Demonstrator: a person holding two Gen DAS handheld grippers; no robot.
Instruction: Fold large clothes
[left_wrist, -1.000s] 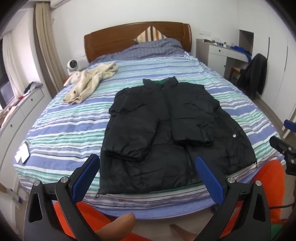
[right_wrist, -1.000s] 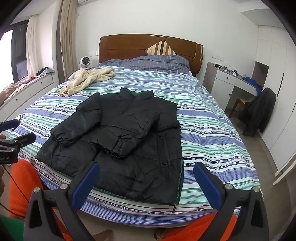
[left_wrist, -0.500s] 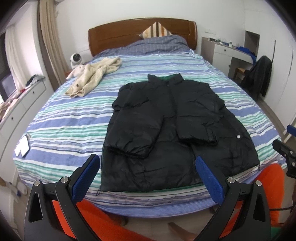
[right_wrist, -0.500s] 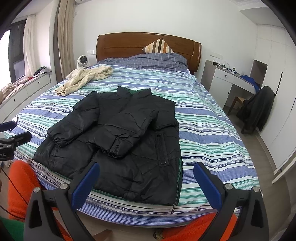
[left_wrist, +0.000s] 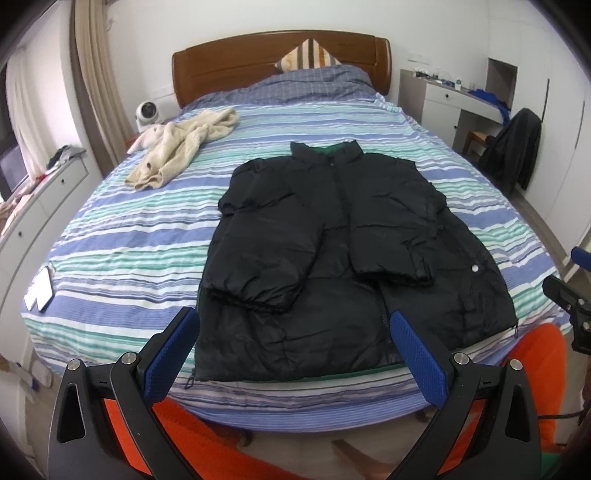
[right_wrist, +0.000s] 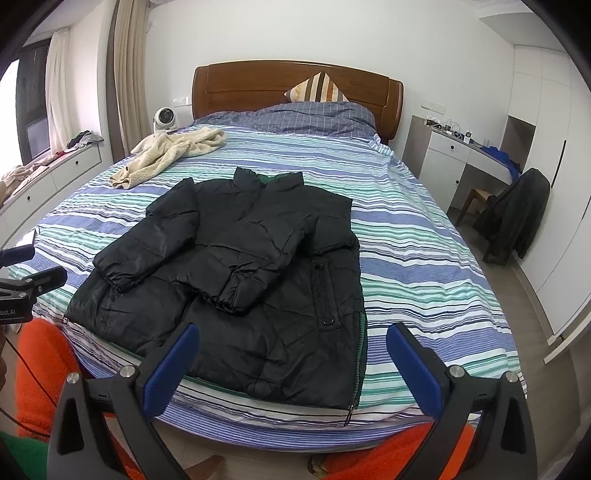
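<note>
Black, puffy and slippery-looking, the jacket (left_wrist: 343, 258) is laid front-up on the striped bed (left_wrist: 129, 229), with its hem at the near edge and its collar toward the far headboard. Both sleeves are already crossed over the chest, so the step in hand is judged to be the fold of the body.

The left gripper (left_wrist: 293, 354) and the right gripper (right_wrist: 291, 363) are both held just short of the near edge, their blue fingers spread wide and nothing caught between them.

For a clean fold, the two hem corners would best be gripped at once, the left one by the left gripper and the right one by the right, and carried together toward the collar. All layers should be taken in each grip, since the padding will likely spring back and the sleeves may slide off. The green lining showing at the hem should be tucked under.

No basket or box is seen. A cream garment (left_wrist: 181, 147) lies loose at the far left of the bed. Drawers at the left wall are shut, perhaps; their contents are hidden.
</note>
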